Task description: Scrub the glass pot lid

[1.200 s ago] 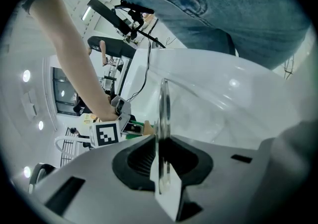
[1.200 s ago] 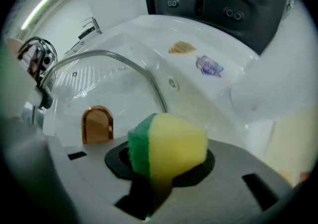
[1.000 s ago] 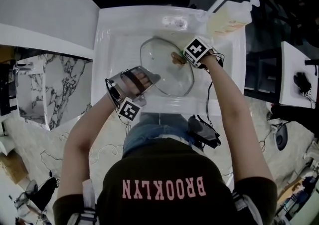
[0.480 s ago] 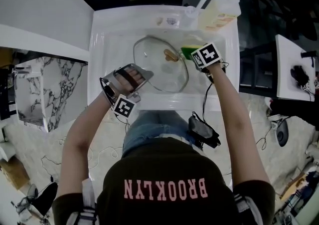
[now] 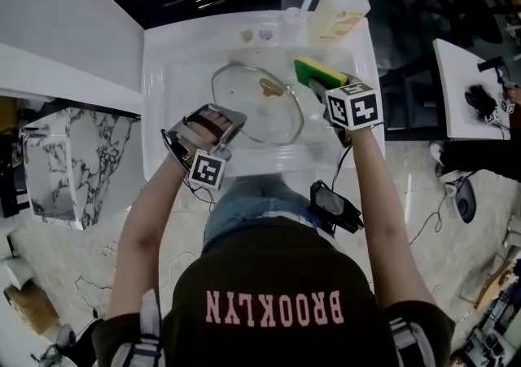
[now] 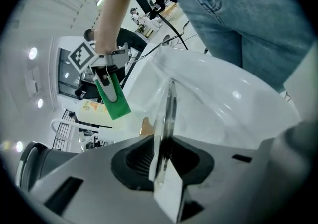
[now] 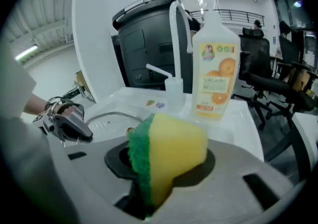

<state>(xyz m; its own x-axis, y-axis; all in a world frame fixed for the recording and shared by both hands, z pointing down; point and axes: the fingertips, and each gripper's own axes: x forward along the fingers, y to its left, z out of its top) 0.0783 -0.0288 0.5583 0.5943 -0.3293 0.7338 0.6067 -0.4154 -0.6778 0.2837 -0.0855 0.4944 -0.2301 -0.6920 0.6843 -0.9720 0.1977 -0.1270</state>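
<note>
The glass pot lid [image 5: 252, 117] is seen in the head view as a clear oval over the basin of the white sink [image 5: 163, 80]. Its long axis runs from far left toward near right, and its brown knob [image 5: 271, 87] is turned upward. The grip itself is shown only in the left gripper view. There the lid is met edge-on, as a thin metal-rimmed line running straight away from the left gripper [image 6: 161, 161], whose jaws are pressed onto the rim at the lid's near-left edge. The glass is transparent, so the white basin is seen through it. The far edge appears to rest on the basin floor, though glare leaves this uncertain.

In the right gripper view a sponge [image 7: 169, 151] is pinched between the jaws of the right gripper [image 7: 154, 188], with the green scouring layer at the left and the yellow foam at the right. From the head view the sponge is placed over the sink's right side, just beside the lid's far-right edge. From the left gripper view it is shown raised clear of the glass. A soap bottle [image 7: 214, 81] with an orange label is seen standing at the sink's far right corner
</note>
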